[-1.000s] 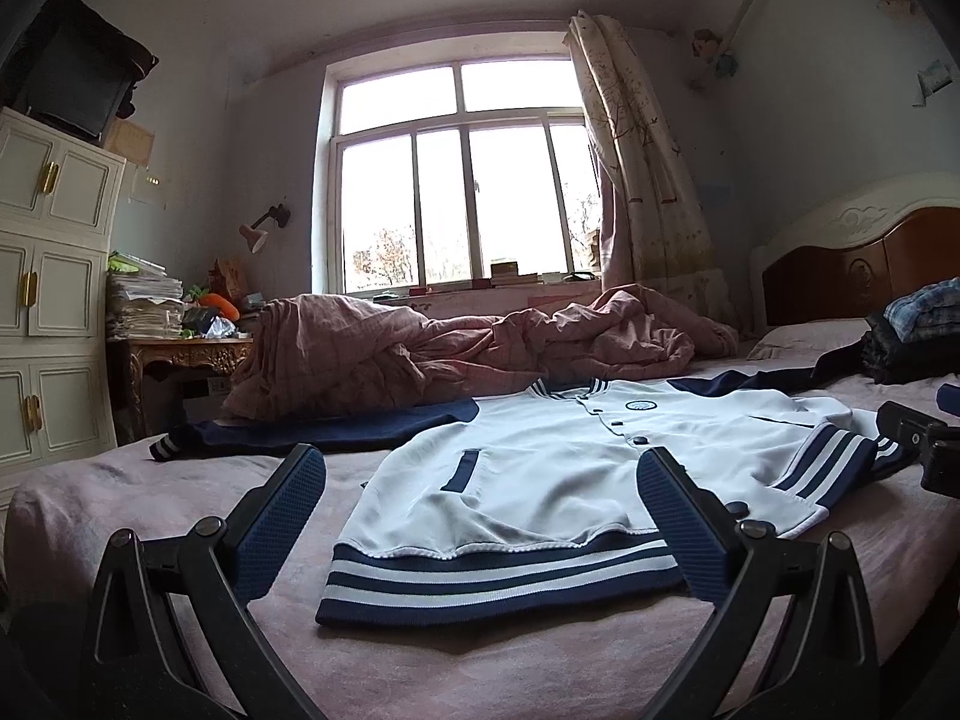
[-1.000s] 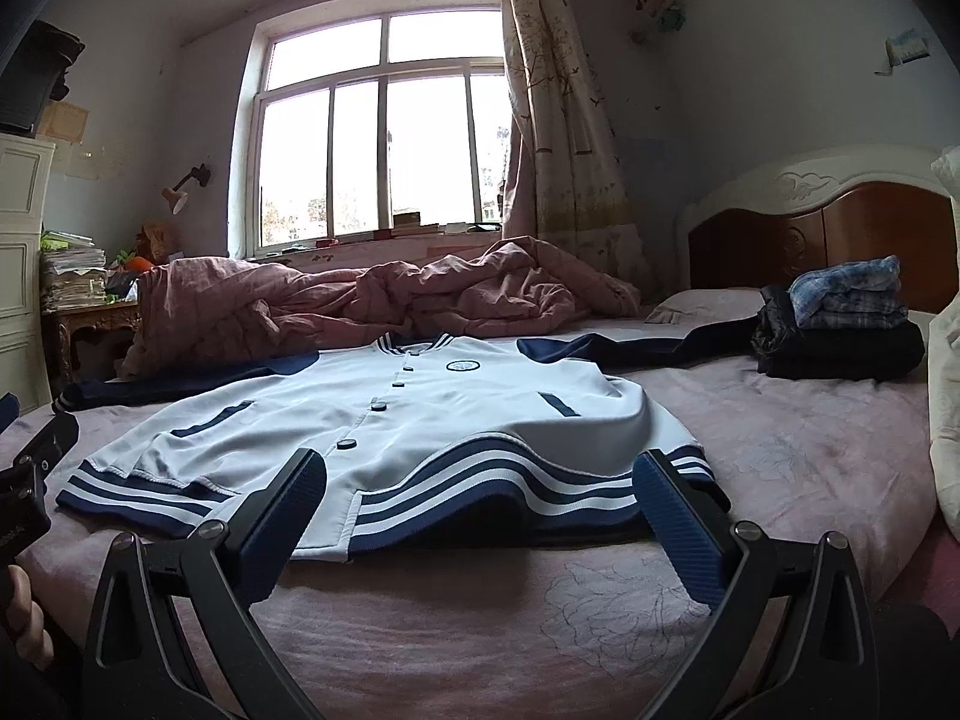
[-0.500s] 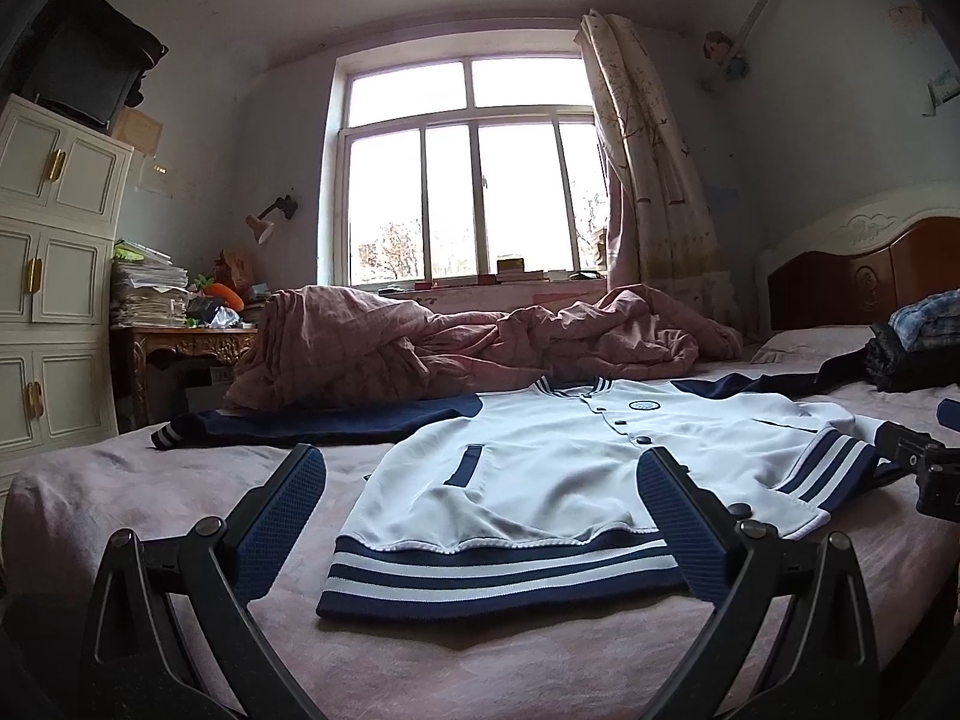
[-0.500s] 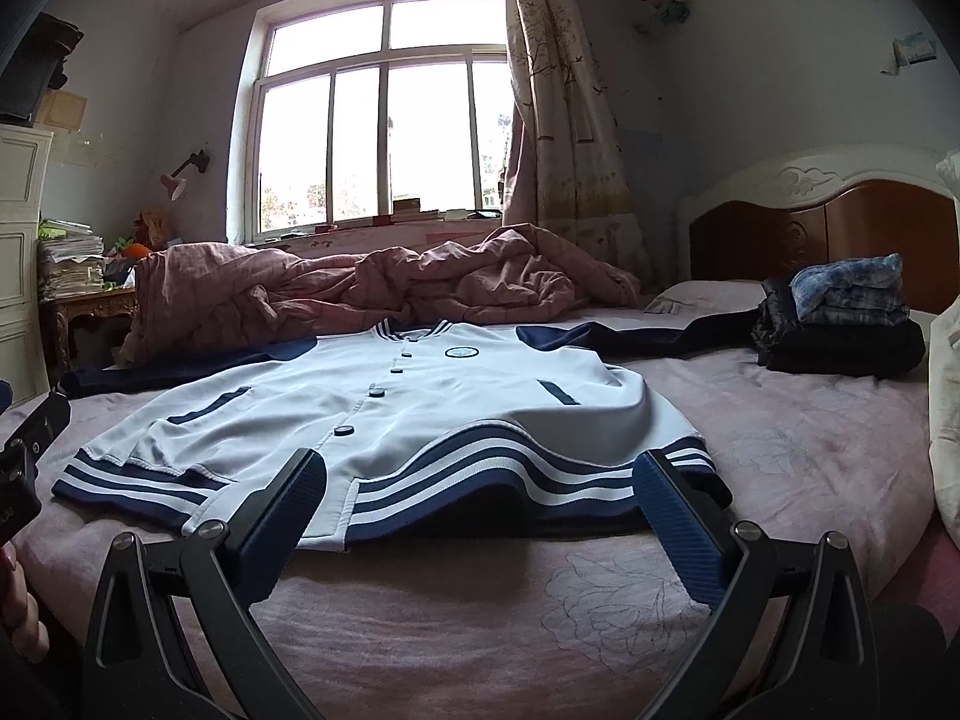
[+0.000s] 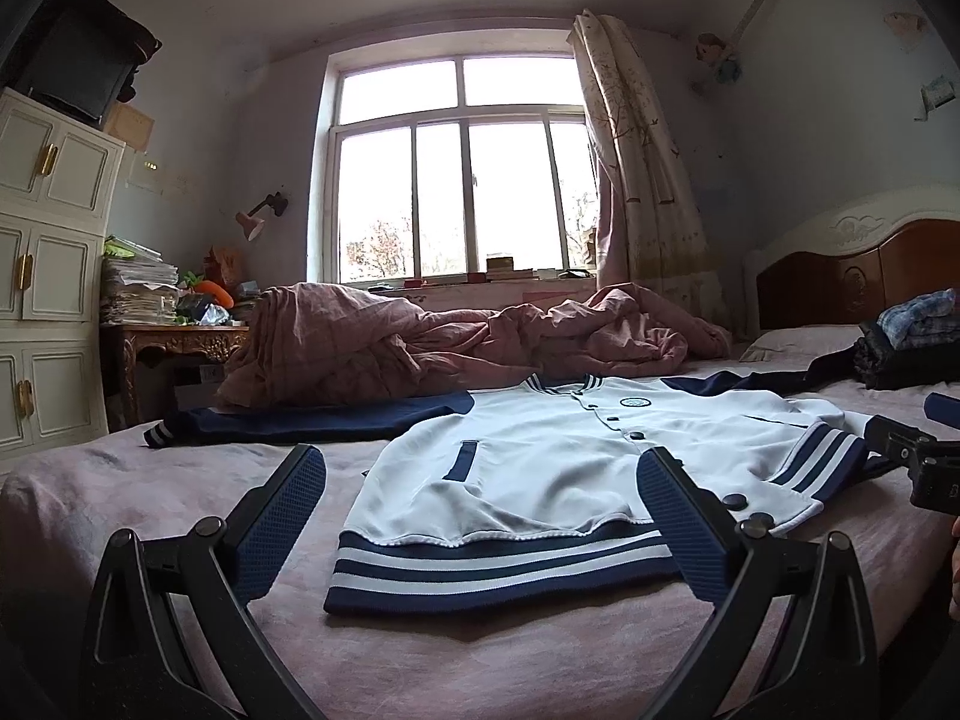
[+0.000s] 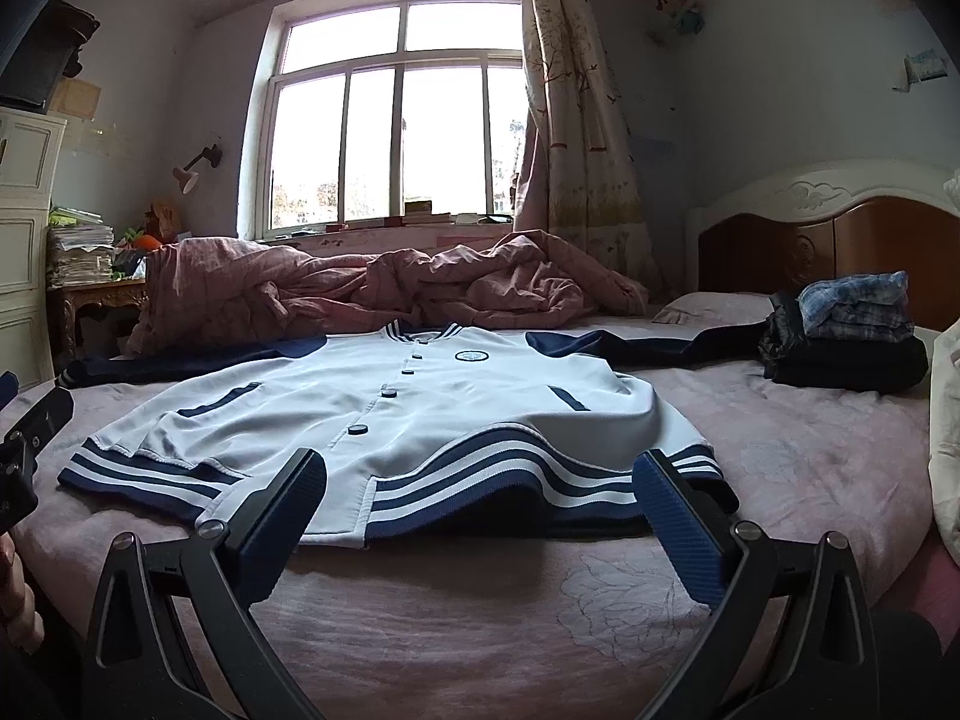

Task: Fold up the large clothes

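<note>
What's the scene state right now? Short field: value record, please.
surface: bed with pink sheet
garment: white jacket with navy sleeves, spread flat, front up, buttoned, collar toward the window
fold progress: none visible, both sleeves stretched out sideways
left gripper: open, empty, hovering before the striped hem
right gripper: open, empty, hovering before the striped hem
behind jacket: crumpled pink quilt
near headboard: stack of folded clothes

Dim room, blown-out backlight from the window [image 5: 462, 168], fisheye-bent edges, perhaps slightly soft corners.
</note>
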`<state>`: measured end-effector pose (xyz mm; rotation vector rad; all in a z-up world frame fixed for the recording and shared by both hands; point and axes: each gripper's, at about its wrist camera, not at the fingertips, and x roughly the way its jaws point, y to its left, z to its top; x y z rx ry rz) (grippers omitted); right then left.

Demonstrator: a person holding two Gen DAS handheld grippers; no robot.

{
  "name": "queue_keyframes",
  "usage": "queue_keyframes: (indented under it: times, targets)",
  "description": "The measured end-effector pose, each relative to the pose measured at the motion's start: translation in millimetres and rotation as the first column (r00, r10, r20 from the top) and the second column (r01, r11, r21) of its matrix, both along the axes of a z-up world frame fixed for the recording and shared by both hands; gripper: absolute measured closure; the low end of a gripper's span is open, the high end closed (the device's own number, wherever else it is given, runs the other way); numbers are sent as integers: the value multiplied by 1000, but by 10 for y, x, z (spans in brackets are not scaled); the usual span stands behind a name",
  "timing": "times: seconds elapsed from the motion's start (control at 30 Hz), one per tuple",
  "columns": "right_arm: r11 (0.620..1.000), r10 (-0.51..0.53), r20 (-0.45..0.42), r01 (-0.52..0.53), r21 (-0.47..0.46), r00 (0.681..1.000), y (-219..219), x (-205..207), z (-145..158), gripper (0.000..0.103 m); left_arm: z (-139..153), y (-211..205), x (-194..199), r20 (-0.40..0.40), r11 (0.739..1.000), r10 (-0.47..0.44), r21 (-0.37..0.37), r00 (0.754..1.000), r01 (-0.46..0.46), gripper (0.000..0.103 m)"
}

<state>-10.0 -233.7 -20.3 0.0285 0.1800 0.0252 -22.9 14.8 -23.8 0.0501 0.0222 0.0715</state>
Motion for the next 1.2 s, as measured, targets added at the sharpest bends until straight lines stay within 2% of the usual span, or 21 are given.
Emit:
queue_keyframes:
  times: [0.23, 0.3, 0.4, 0.43, 0.5, 0.57, 0.63, 0.7, 0.73, 0.77, 0.8, 0.9, 0.93, 1.0, 1.07, 1.13, 1.2]
  targets:
    - [990, 112, -80, -104, 93, 991, -23, 98, -70, 0, -77, -55, 24, -67, 997, -71, -9, 995, 71, 0]
    - [986, 135, -111, -122, 117, 985, -20, 134, -110, 0, -134, -82, 53, -110, 995, -96, -36, 989, 92, 7]
    - [979, 162, -160, -138, 150, 974, -24, 212, -180, 1, -225, -115, 125, -198, 988, -140, -97, 970, 123, 24]
    - [975, 171, -175, -142, 168, 970, -36, 236, -206, 3, -258, -122, 145, -225, 985, -151, -119, 962, 127, 30]
    - [964, 204, -208, -159, 214, 957, -81, 289, -262, 15, -323, -132, 182, -274, 977, -181, -164, 944, 140, 38]
    - [947, 242, -238, -176, 269, 941, -136, 351, -319, 19, -396, -137, 225, -328, 960, -226, -233, 917, 153, 49]
    - [932, 263, -249, -179, 316, 932, -185, 398, -361, 24, -447, -113, 279, -400, 939, -257, -320, 880, 128, 52]
    - [905, 306, -248, -200, 376, 919, -239, 440, -385, 25, -398, -44, 226, -381, 897, -311, -421, 871, 136, 52]
    - [894, 322, -249, -207, 397, 913, -258, 461, -392, 25, -389, -9, 248, -383, 872, -345, -470, 857, 140, 52]
    - [887, 330, -255, -206, 413, 909, -272, 497, -400, 25, -387, 21, 296, -410, 861, -351, -495, 842, 118, 52]
    - [887, 327, -270, -195, 419, 906, -276, 546, -410, 28, -391, 13, 368, -438, 862, -347, -497, 829, 98, 53]
    - [898, 290, -310, -146, 416, 905, -255, 678, -405, 39, -367, -100, 549, -473, 909, -268, -412, 839, 59, 53]
    - [901, 275, -319, -127, 415, 907, -254, 722, -401, 41, -361, -127, 594, -470, 917, -250, -395, 847, 51, 52]
    - [908, 252, -326, -106, 406, 911, -256, 793, -400, 47, -362, -101, 663, -452, 916, -242, -399, 858, 48, 51]
    - [908, 246, -318, -102, 407, 916, -265, 831, -397, 48, -384, -28, 724, -433, 899, -247, -435, 867, 39, 50]
    - [906, 243, -310, -101, 411, 919, -289, 848, -385, 49, -332, -54, 740, -434, 910, -222, -413, 873, 27, 46]
    - [912, 228, -304, -94, 400, 925, -323, 861, -374, 57, -305, -81, 777, -433, 921, -209, -388, 877, 28, 43]
